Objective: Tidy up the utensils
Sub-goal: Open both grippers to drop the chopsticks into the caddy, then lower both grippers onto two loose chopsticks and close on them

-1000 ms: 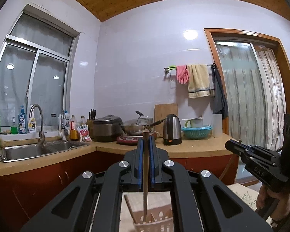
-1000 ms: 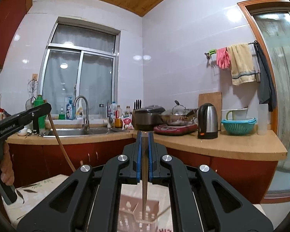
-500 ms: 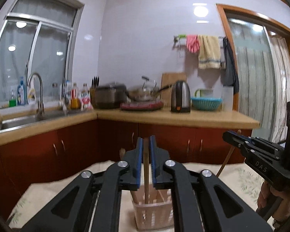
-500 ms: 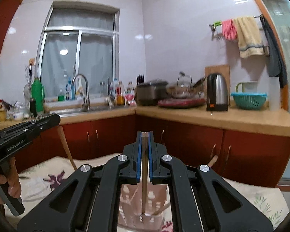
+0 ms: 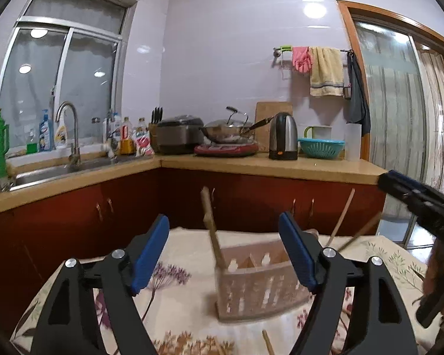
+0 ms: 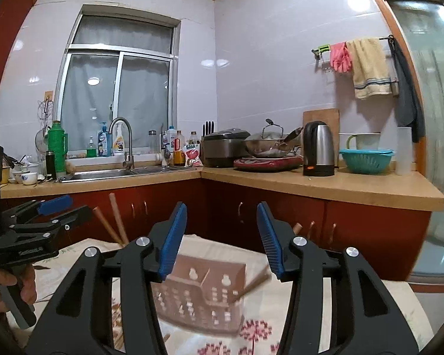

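Standing in a slotted pink utensil holder (image 5: 259, 284) on the floral tablecloth (image 5: 177, 304), wooden chopsticks (image 5: 211, 230) lean out at angles; image blurred there. Left gripper (image 5: 223, 250) jaws have just been opening, now spread wide, blue pads clear of the chopstick that stands between them in the holder's left end, nothing held. Right gripper (image 6: 222, 236) jaws have also just been opening, about half spread, empty, holder just beyond and below them. More chopsticks lean at the holder's right side, one loose stick (image 5: 268, 341) on the cloth nearer the camera. Both grippers point roughly level over the table toward the red cabinets (image 6: 281, 216). Person's hand (image 6: 6, 287) grips the left gripper's handle, seen at left edge of right wrist view. Far counter carries kettle (image 6: 318, 152), wok (image 6: 268, 146), green basket (image 6: 365, 159); sink (image 6: 109, 174) at far left.
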